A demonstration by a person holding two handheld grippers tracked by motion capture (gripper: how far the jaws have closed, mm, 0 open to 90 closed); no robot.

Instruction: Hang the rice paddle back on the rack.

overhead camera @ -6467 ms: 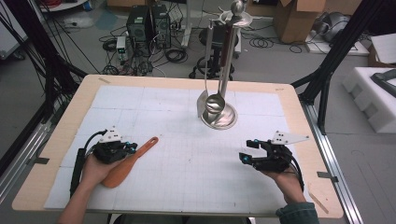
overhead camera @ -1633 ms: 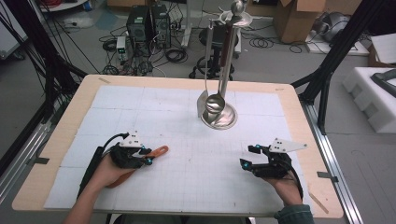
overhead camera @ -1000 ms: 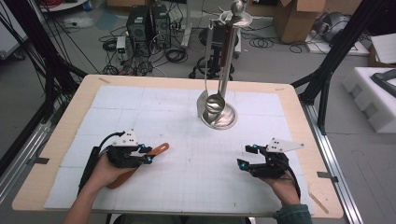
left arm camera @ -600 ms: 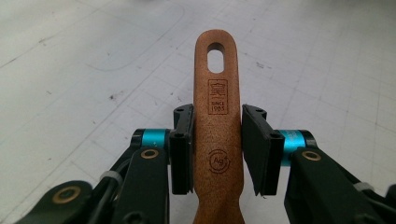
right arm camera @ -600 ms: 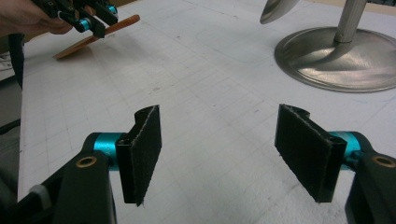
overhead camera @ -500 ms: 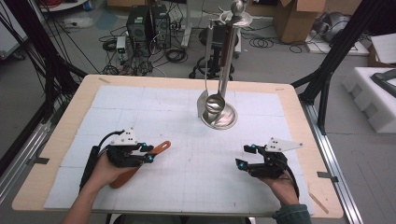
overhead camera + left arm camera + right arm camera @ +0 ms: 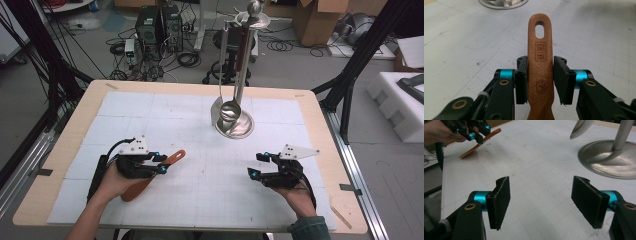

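A brown wooden spatula (image 7: 173,157) lies slanted at the left front of the white gridded mat (image 7: 200,195). Its blade end rests on the mat and its handle end, with an oval hole, is raised. My left gripper (image 7: 160,164) is shut on the handle. In the left gripper view the two black pads (image 7: 522,80) press the handle's sides below the stamped logo on the spatula (image 7: 540,50). My right gripper (image 7: 257,165) is at the right front, open, with nothing between its pads (image 7: 500,200). In the right gripper view the spatula (image 7: 477,146) and left gripper (image 7: 475,133) are far off at top left.
A steel utensil stand with a round base (image 7: 235,127) rises at the back middle of the table. A ladle (image 7: 230,110) and a second utensil hang from it. The base (image 7: 609,157) is ahead and right of my right gripper. Computers, cables and boxes are beyond the table.
The left gripper moved up along the spatula, shut on its handle and raised the handle end off the mat. The right gripper shifted slightly left and stayed open.
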